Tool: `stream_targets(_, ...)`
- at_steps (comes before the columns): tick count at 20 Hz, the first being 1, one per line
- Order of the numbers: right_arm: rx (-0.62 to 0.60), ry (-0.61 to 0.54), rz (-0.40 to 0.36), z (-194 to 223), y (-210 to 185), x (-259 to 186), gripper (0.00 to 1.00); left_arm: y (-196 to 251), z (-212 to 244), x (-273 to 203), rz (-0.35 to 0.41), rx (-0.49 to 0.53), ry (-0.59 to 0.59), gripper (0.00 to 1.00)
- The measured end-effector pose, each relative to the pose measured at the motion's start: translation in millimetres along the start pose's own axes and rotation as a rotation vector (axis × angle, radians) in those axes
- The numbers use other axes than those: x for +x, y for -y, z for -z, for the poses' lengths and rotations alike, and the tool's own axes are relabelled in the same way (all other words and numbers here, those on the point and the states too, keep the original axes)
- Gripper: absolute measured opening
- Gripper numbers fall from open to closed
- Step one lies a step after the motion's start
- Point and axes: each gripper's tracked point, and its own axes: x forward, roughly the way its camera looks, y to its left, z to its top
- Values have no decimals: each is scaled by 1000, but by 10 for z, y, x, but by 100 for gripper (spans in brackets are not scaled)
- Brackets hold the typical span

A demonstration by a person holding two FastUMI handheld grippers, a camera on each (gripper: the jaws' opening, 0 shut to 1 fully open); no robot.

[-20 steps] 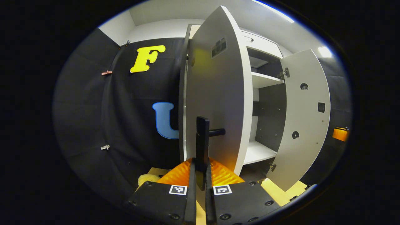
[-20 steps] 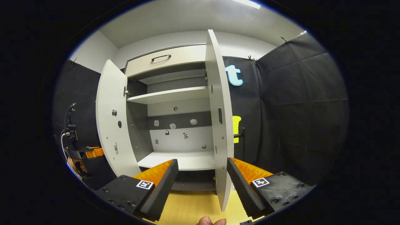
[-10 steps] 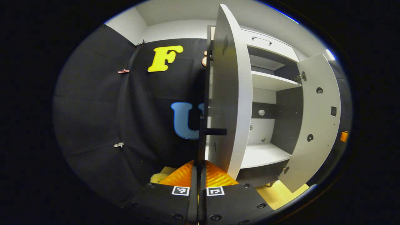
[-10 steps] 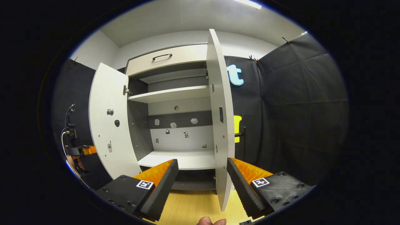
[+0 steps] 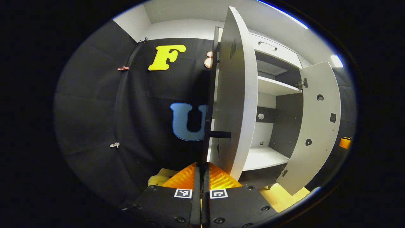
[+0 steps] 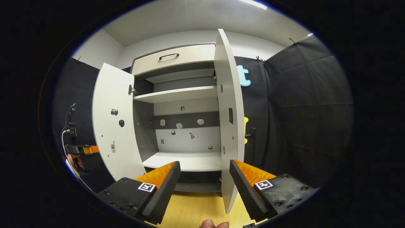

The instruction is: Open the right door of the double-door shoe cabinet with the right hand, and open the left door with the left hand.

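Note:
The white double-door shoe cabinet [image 6: 182, 95] stands with both doors swung out. In the left gripper view the left door [image 5: 232, 104] is seen nearly edge-on. My left gripper [image 5: 201, 166] is shut on the lower end of its black handle [image 5: 207, 139]. The right door [image 5: 316, 133] hangs open farther right. In the right gripper view the right door [image 6: 229, 120] stands edge-on just ahead, its black handle [image 6: 250, 136] behind it. My right gripper [image 6: 205, 164] is open, apart from the door, holding nothing. The left door [image 6: 112, 123] shows at the left, the left gripper [image 6: 80, 148] beside it.
A drawer with a black handle [image 6: 169, 56] tops the cabinet. Inside are an upper shelf [image 6: 177, 94] and a lower shelf [image 6: 186, 161]. Light wood flooring [image 6: 190, 209] lies below. Black cloth walls close in on both sides. A yellowish object [image 5: 155, 180] sits low at the left.
The left door has swung farther open with my left gripper on its handle, turning edge-on. The right gripper stayed open and drifted slightly, so the cabinet sits a little farther right in its view.

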Motion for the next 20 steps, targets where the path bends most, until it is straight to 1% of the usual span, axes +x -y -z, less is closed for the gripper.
stream_targets(1,1,1,3,-22,10,-6,98,-13,-11,-34,-2,4,2,8)
stream_targets(3,5,4,5,-16,10,-27,98,-6,-12,-133,-9,19,4,10)
stream_targets(5,10,4,6,-14,3,-17,98,1,-21,-217,-20,36,7,10)
stream_targets(8,12,-2,-1,6,-29,4,98,85,-24,-339,-23,32,18,6)
stream_targets(10,7,-3,-9,0,-54,10,98,164,-35,-439,-22,32,26,5)
stream_targets(17,4,-2,-28,-5,-98,30,98,569,-79,-685,22,48,46,5)
stream_targets(20,8,-1,-31,3,-109,26,98,767,-66,-722,47,51,48,9)
